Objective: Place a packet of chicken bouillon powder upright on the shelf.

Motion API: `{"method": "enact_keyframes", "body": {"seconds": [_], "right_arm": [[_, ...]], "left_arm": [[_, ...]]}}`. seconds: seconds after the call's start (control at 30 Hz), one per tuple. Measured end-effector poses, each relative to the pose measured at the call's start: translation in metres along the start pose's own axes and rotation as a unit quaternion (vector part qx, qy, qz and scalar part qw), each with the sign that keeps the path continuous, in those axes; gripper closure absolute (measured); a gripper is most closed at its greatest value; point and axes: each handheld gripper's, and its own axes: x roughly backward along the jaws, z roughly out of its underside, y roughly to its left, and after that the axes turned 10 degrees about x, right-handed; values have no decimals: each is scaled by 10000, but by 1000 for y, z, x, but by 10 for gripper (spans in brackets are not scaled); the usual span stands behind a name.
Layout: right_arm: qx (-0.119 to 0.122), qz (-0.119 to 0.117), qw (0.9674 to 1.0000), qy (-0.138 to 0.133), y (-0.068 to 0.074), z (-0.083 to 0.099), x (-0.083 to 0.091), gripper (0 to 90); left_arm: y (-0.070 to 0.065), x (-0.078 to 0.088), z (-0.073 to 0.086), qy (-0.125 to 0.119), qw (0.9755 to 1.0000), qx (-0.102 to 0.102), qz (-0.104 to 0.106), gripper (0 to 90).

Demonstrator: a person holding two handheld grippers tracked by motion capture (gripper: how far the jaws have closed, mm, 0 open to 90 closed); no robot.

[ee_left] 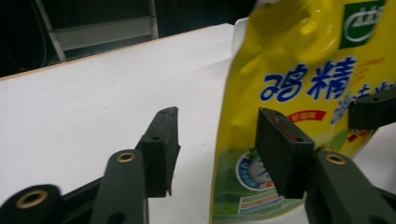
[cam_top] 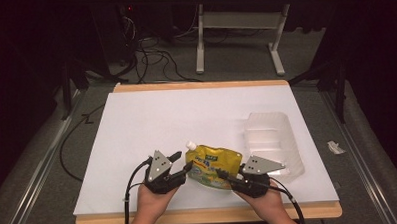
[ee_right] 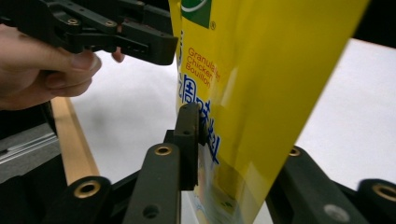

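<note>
A yellow stand-up pouch [cam_top: 213, 164] with blue print and a white spout lies near the table's front edge, between both hands. My right gripper [cam_top: 222, 174] is shut on the pouch's lower right part; in the right gripper view [ee_right: 238, 135] its near pad presses the pouch [ee_right: 261, 60] and the far jaw is hidden behind it. My left gripper [cam_top: 184, 161] is open at the pouch's left edge. In the left gripper view [ee_left: 219, 135] that edge of the pouch [ee_left: 303, 70] stands between the spread jaws, unclamped.
A clear plastic tray [cam_top: 272, 139] sits on the white table top [cam_top: 186, 112] to the right of the pouch. The wooden front edge [cam_top: 205, 215] runs just under the person's hands. Cables and a desk frame lie on the floor beyond.
</note>
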Motion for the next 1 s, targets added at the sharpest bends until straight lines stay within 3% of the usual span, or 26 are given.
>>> {"method": "enact_keyframes", "body": {"seconds": [0.33,0.6,1.0], "right_arm": [[-49,-148,9999,-58,-1,0,-1,857],[-68,-148,9998,-87,1,-2,0,875],[-52,-11,9997,-229,-2,-8,14,885]], "left_arm": [[6,2,1,51,10000,29,40,439],[8,3,0,16,9999,28,142,429],[11,5,0,-24,9999,88,111,415]]}}
